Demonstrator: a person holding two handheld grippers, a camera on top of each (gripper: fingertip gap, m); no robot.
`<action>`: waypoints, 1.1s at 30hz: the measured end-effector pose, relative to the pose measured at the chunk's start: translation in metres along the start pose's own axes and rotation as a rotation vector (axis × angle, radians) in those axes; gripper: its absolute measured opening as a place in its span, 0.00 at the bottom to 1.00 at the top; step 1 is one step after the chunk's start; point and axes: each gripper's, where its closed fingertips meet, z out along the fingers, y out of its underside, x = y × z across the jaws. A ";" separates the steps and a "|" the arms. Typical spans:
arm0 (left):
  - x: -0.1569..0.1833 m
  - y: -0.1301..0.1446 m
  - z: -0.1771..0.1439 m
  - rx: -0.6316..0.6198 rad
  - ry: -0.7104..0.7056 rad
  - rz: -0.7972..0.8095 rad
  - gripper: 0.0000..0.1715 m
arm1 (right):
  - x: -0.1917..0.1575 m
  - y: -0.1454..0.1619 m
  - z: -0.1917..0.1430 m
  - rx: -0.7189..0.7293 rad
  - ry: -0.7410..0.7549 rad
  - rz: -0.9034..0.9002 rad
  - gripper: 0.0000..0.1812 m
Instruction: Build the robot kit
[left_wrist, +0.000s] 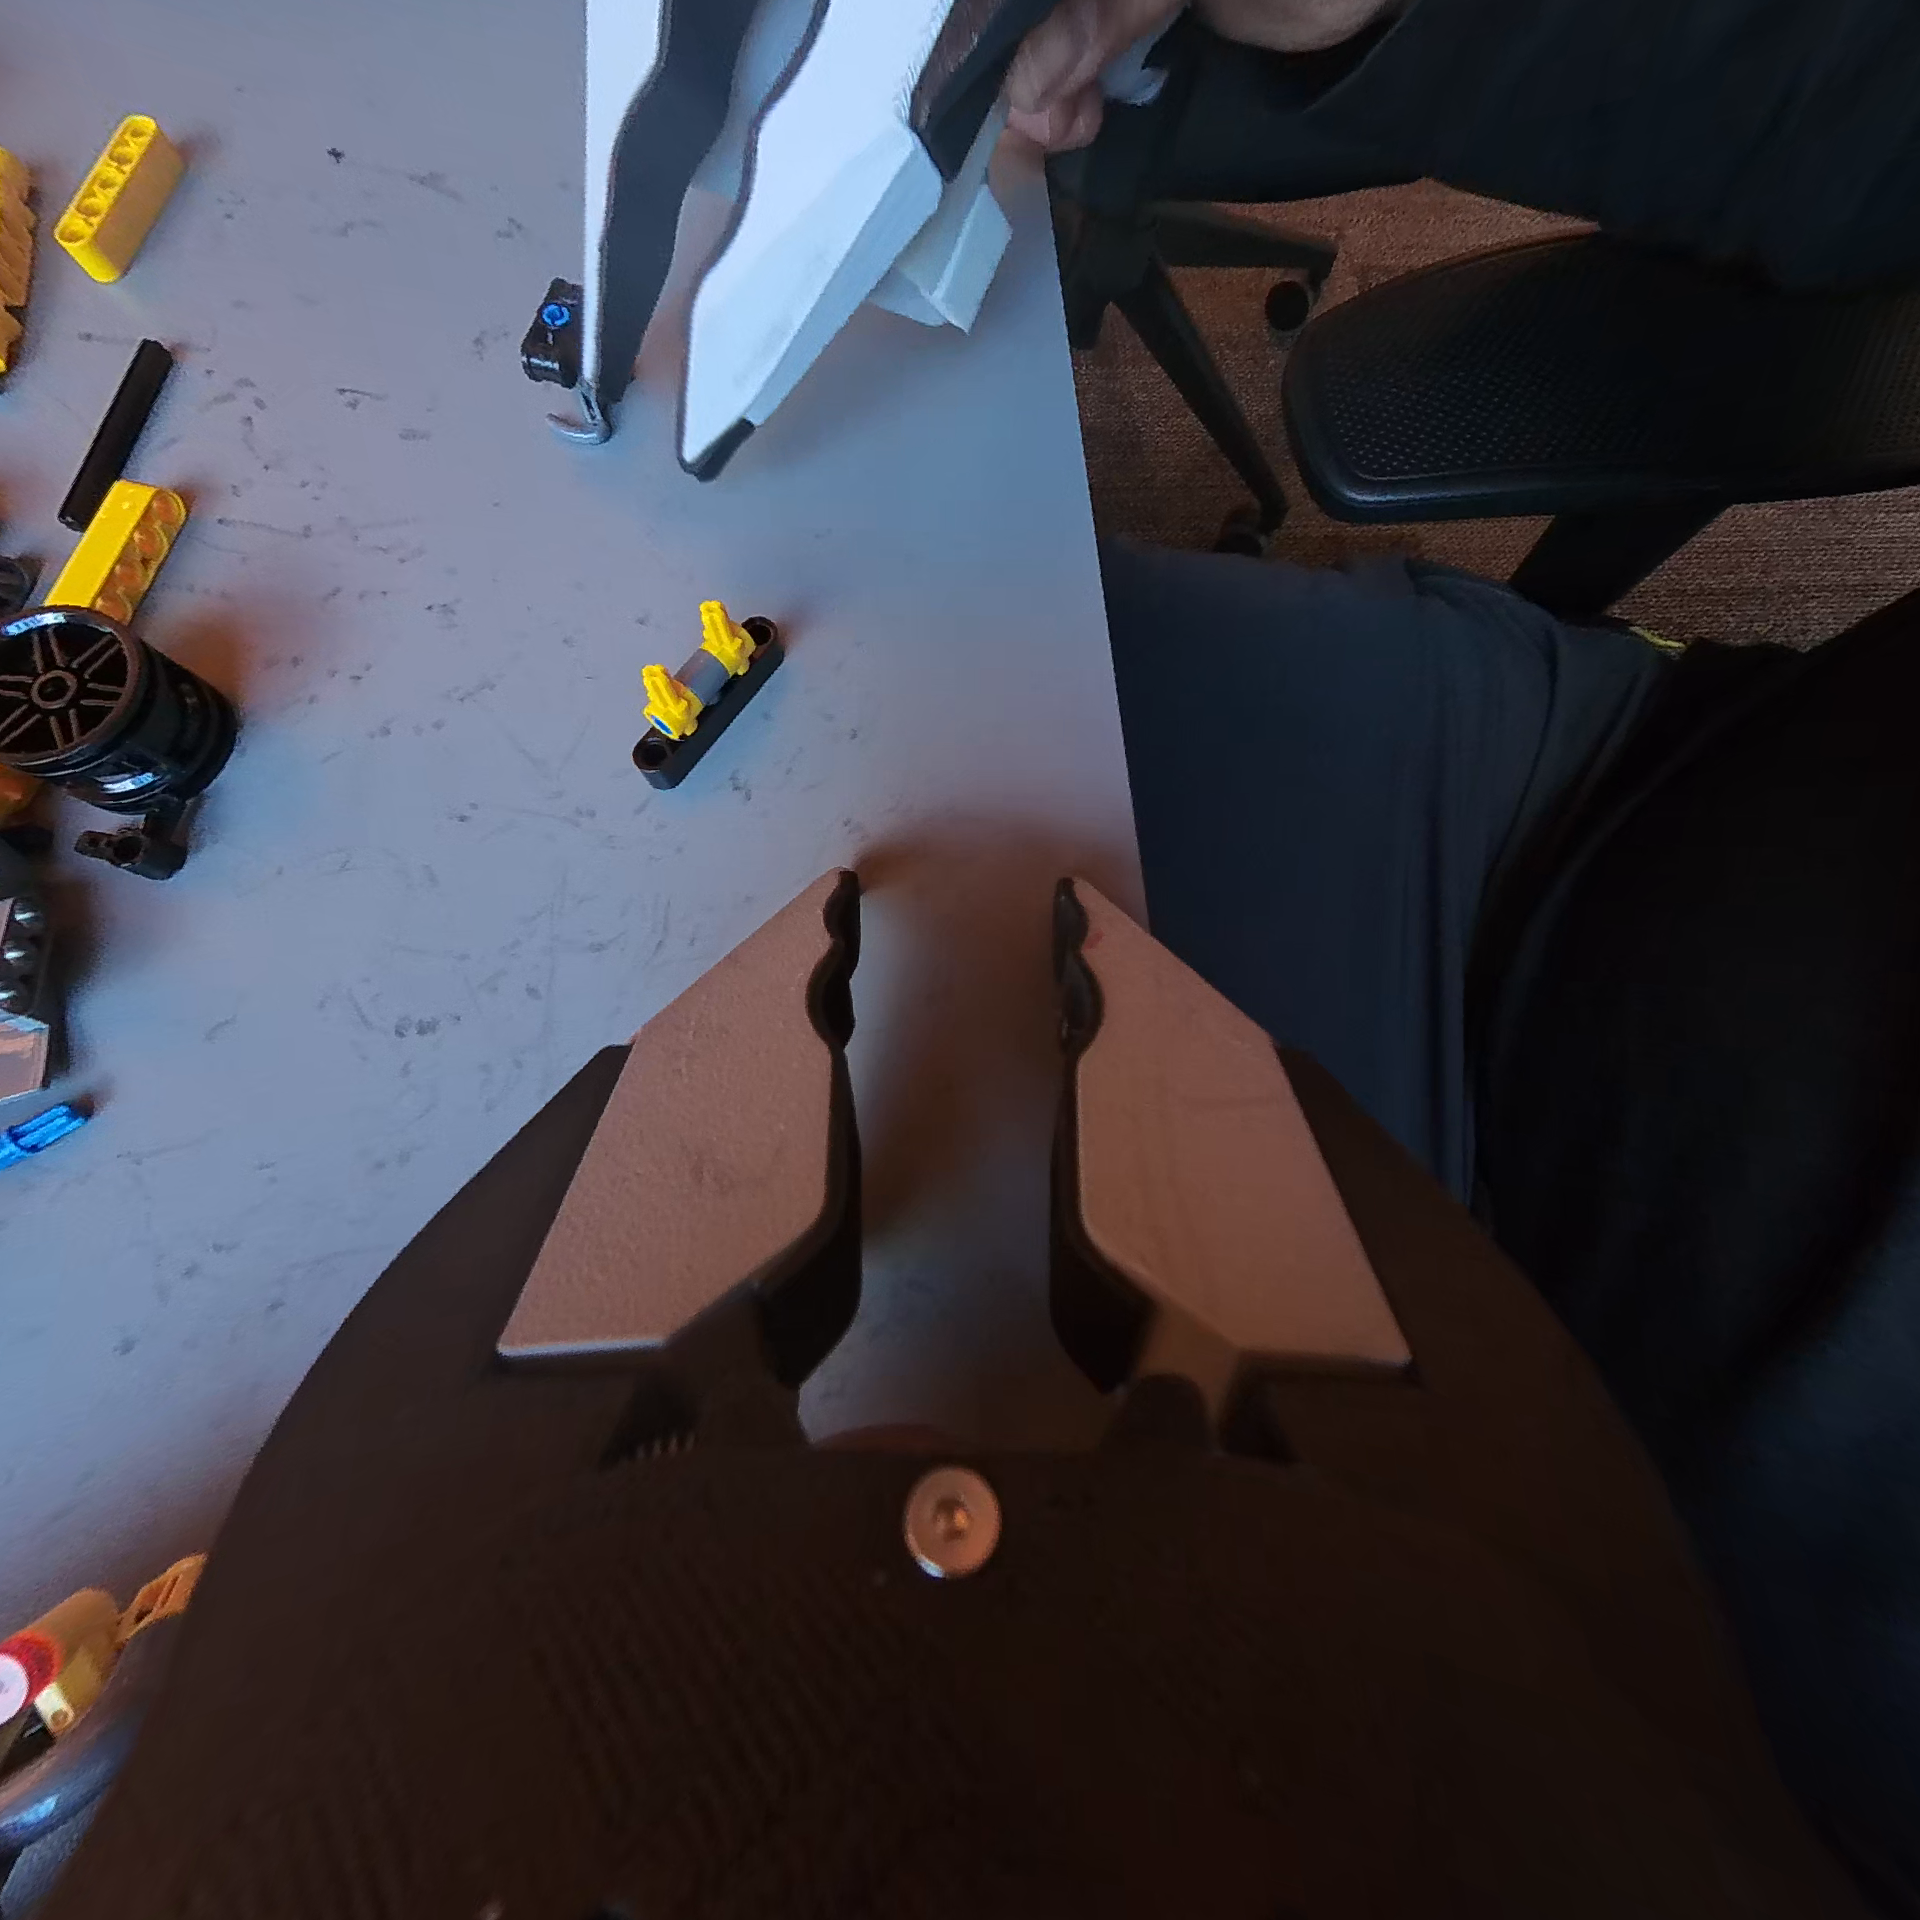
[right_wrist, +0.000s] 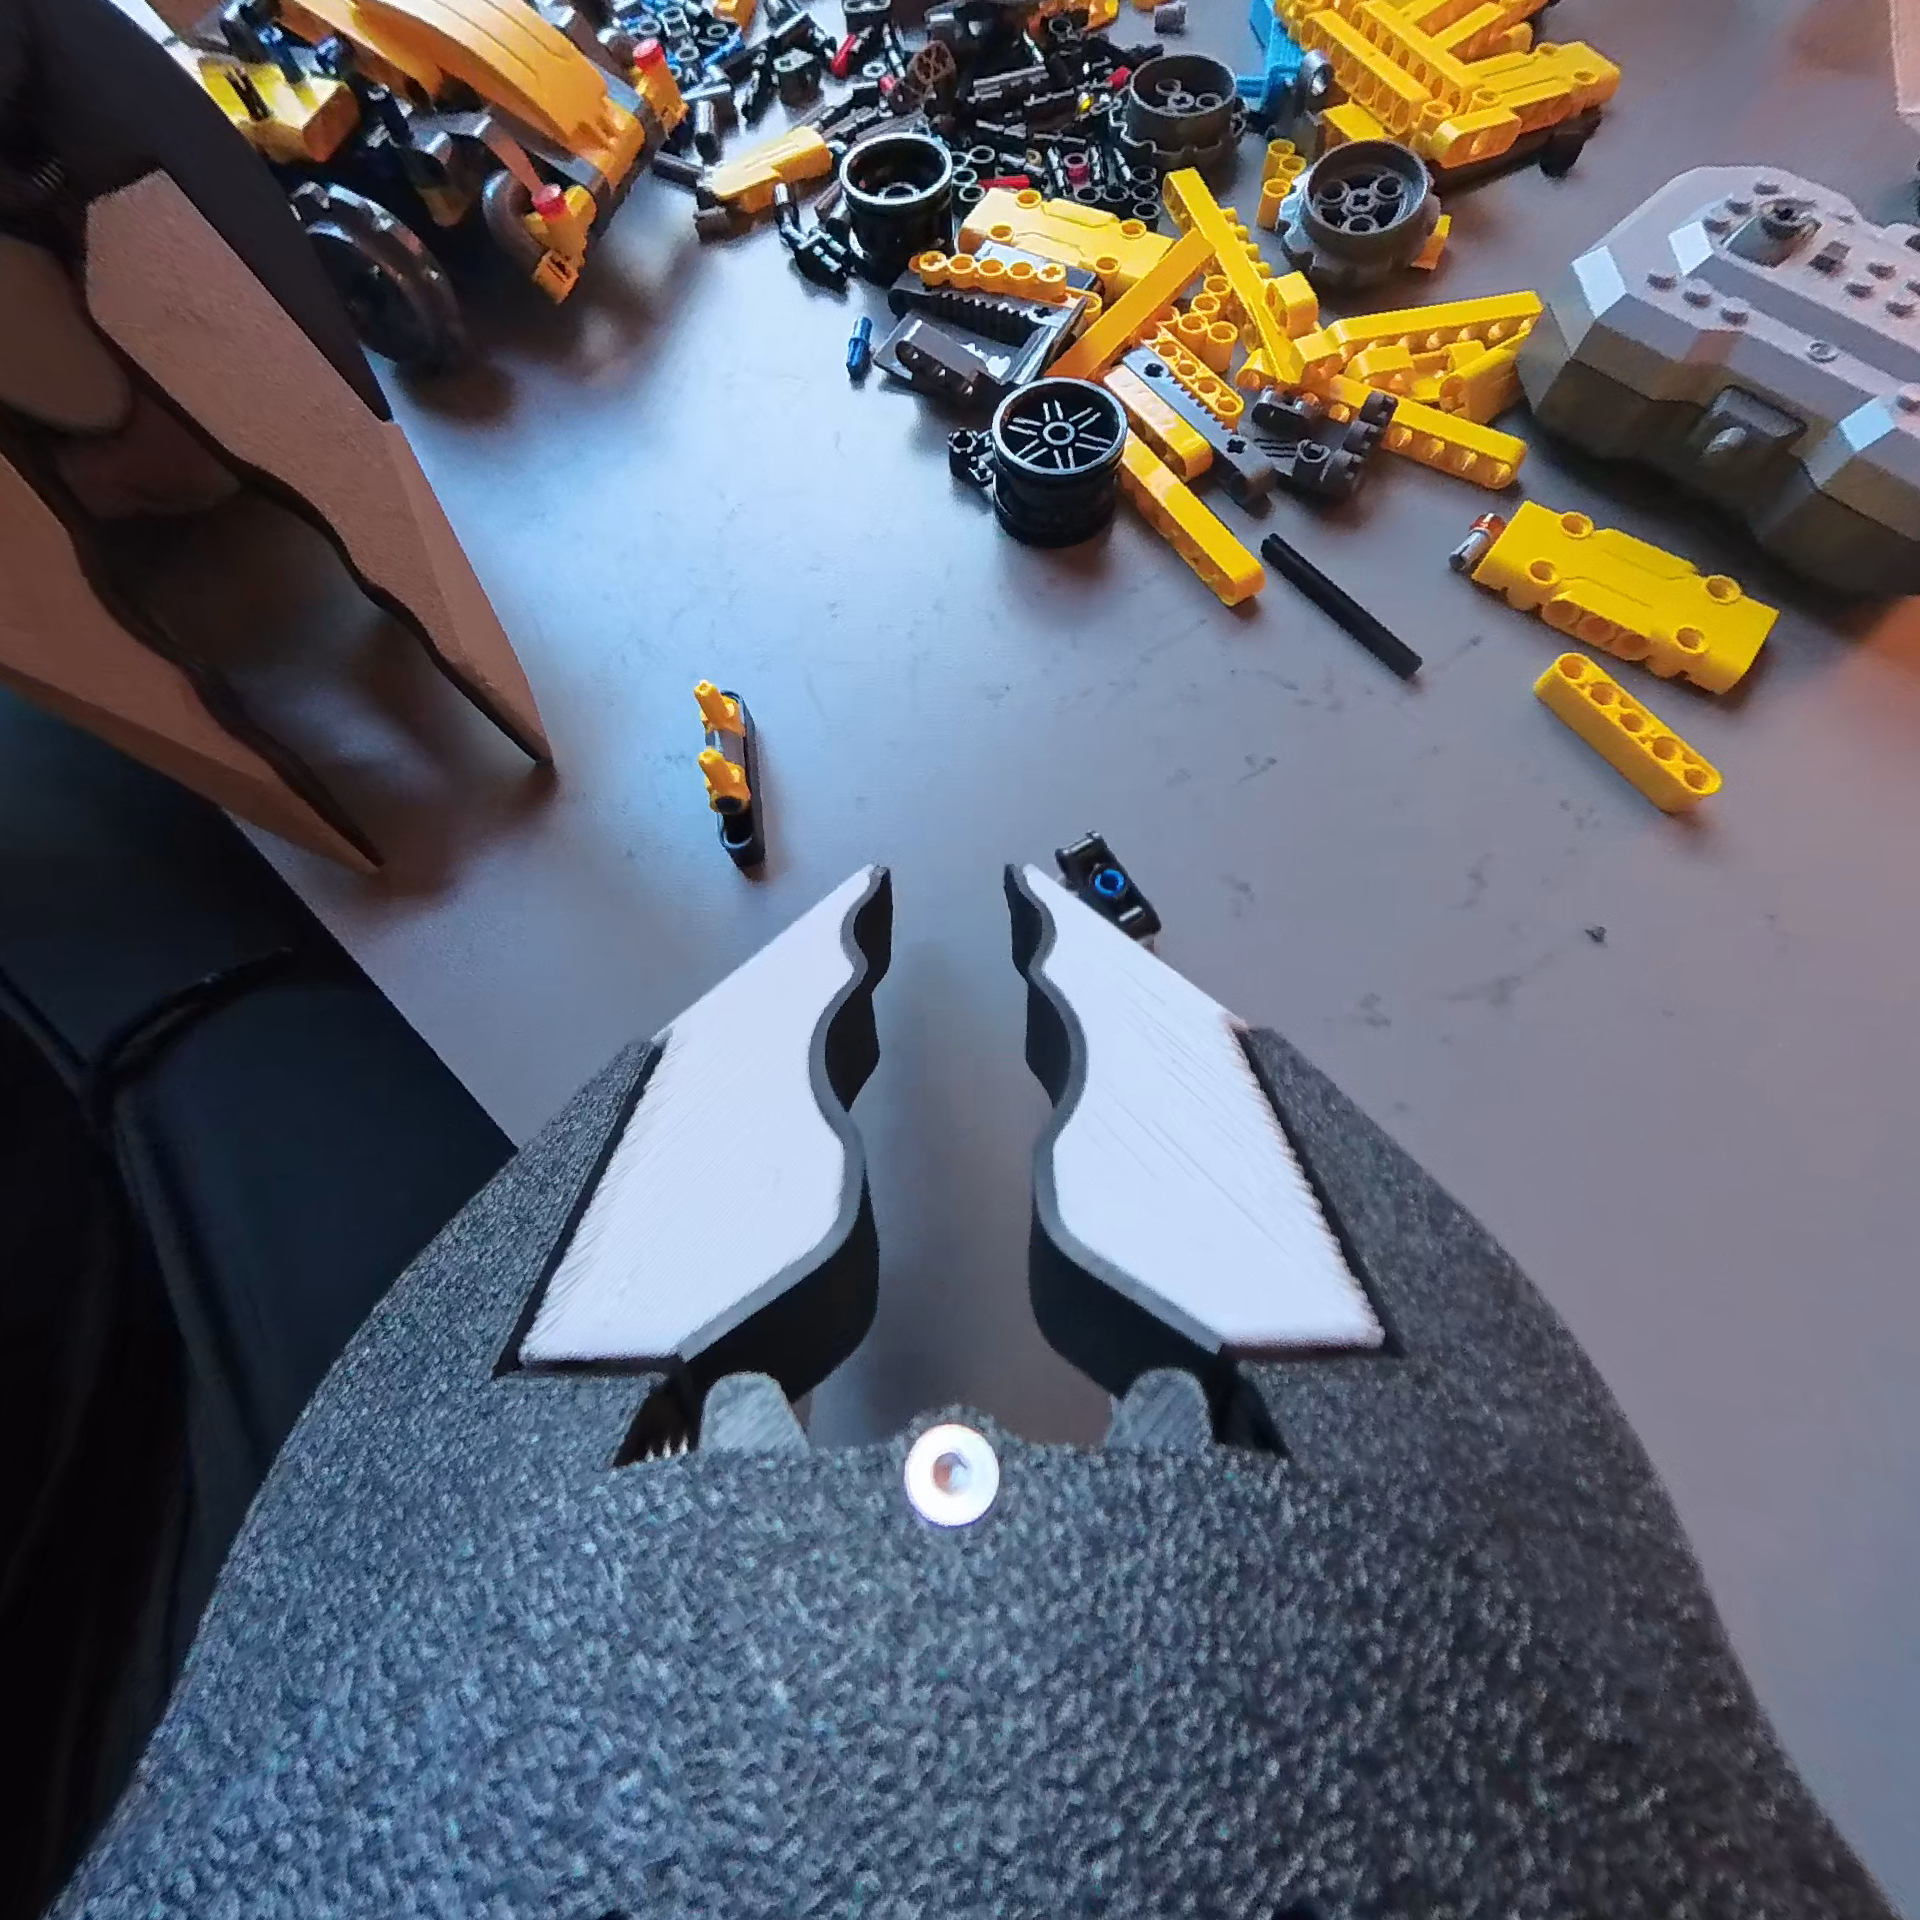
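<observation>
Right wrist view is being filled at the bottom by the right claw (right_wrist: 948, 883), whose white fingers are being held narrowly apart with nothing between them, low over the grey tabletop (right_wrist: 727, 540). A half-built yellow vehicle (right_wrist: 436, 125) is being shown at the upper left of the frame, a grey block housing (right_wrist: 1745, 343) at the upper right, and a heap of yellow and black pieces (right_wrist: 1247, 312) across the top centre. A black spoked wheel (right_wrist: 1058, 436) is being seen at the near edge of that heap. A small black connector with a blue pin (right_wrist: 1107, 883) is lying just beside the right fingertip, partly hidden by it. A short black beam with yellow pins (right_wrist: 732, 774) is lying just left of centre, apart from both claws.

Left wrist view is being filled at the bottom by the left claw (left_wrist: 956, 888), its tan fingers being held moderately apart and empty near the tabletop edge, with the beam a little above it in the frame. An office chair (left_wrist: 1558, 416) is being shown at the upper right.
</observation>
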 end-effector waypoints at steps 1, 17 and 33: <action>0.000 0.000 0.000 0.000 0.001 0.000 0.20 | 0.000 0.002 0.001 -0.006 0.001 0.001 0.12; 0.000 0.000 0.000 0.002 0.006 -0.008 0.20 | -0.012 0.010 0.006 -0.052 -0.024 -0.046 0.08; 0.000 0.000 0.000 0.001 0.007 -0.004 0.20 | -0.054 -0.001 0.025 -0.065 -0.178 -0.117 0.11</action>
